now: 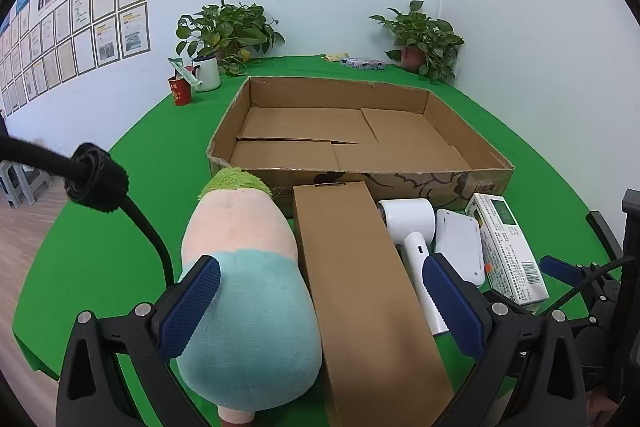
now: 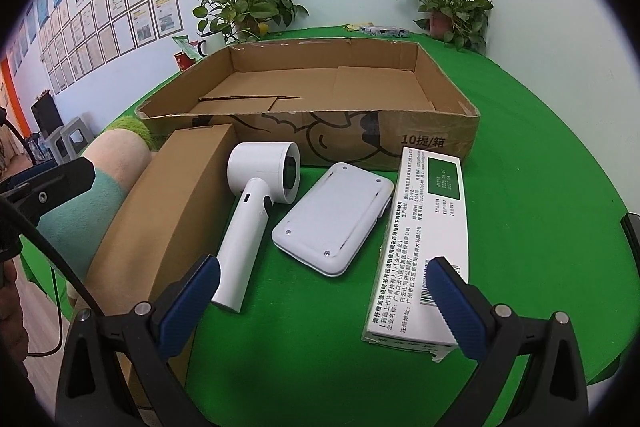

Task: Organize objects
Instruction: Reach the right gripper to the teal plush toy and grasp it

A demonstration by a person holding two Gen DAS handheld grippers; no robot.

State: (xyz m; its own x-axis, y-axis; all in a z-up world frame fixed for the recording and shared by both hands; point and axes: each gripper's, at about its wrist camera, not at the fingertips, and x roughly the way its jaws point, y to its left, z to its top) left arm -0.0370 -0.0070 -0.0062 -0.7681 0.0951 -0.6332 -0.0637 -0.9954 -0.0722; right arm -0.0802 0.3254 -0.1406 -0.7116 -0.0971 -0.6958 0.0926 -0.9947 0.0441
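Observation:
A large open cardboard tray (image 1: pixel 360 171) (image 2: pixel 320 143) sits on the green table, empty. In front of it lie a plush toy (image 1: pixel 244 287) (image 2: pixel 100 179), a long brown box (image 1: pixel 360 287) (image 2: pixel 176 211), a white hair dryer (image 1: pixel 412 231) (image 2: pixel 256 195), a flat white device (image 1: pixel 458 243) (image 2: pixel 334 223) and a white medicine box (image 1: pixel 508 251) (image 2: pixel 428 243). My left gripper (image 1: pixel 320 307) is open above the plush toy and brown box. My right gripper (image 2: pixel 322 303) is open, low over the table before the hair dryer, device and medicine box.
Two potted plants (image 1: pixel 228 27) (image 1: pixel 424 43) stand at the back wall. A red cup (image 1: pixel 180 91) and a white mug (image 1: pixel 206 73) stand at the back left. A small packet (image 1: pixel 364 63) lies at the back. The table edge curves around on both sides.

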